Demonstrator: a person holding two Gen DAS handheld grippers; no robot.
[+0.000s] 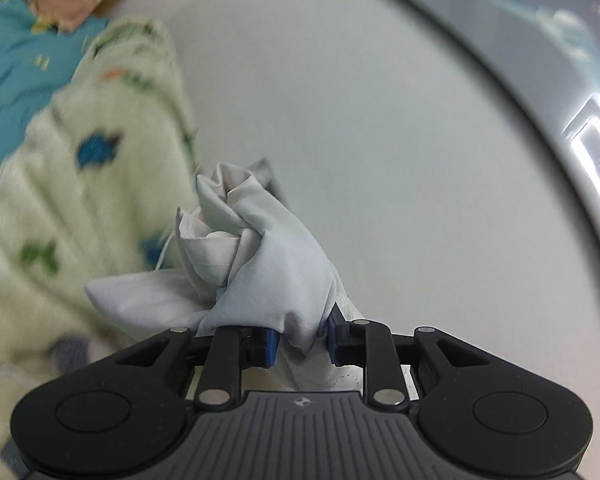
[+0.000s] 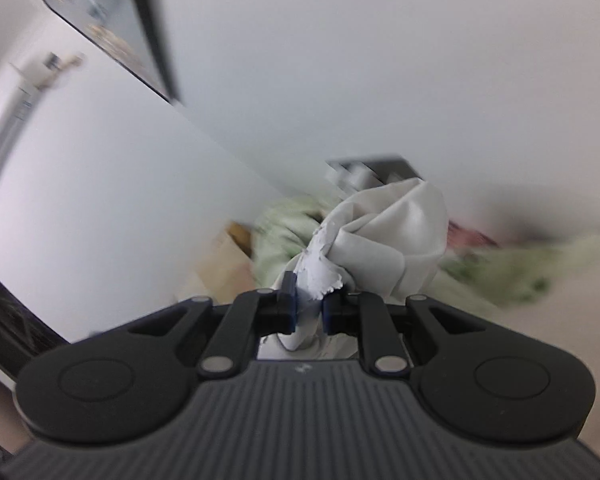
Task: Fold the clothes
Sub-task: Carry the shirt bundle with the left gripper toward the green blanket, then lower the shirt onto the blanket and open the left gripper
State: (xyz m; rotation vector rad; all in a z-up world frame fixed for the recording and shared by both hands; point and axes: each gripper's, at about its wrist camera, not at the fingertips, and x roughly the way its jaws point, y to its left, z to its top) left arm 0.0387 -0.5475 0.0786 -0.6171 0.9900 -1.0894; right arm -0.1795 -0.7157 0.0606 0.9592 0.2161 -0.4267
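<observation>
White bench [image 1: 340,120] | left tongs [image 1: 302,342] and right tongs [image 2: 310,310] each pinching bunched white garment [image 1: 260,264], lifted near patterned cloth [image 1: 80,184] | risk: thin bunched grip slips, garment drops crumpled

A plain white wall [image 1: 340,80] fills the background, with a turquoise patterned sheet [image 1: 8,80] at left.

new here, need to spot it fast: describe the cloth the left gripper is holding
Start at the big cream blanket with blue and green prints. Just right of it, the left gripper pinches a bunched pale grey-white cloth. Unlike its neighbours, it is plain, unprinted and crumpled.
</observation>
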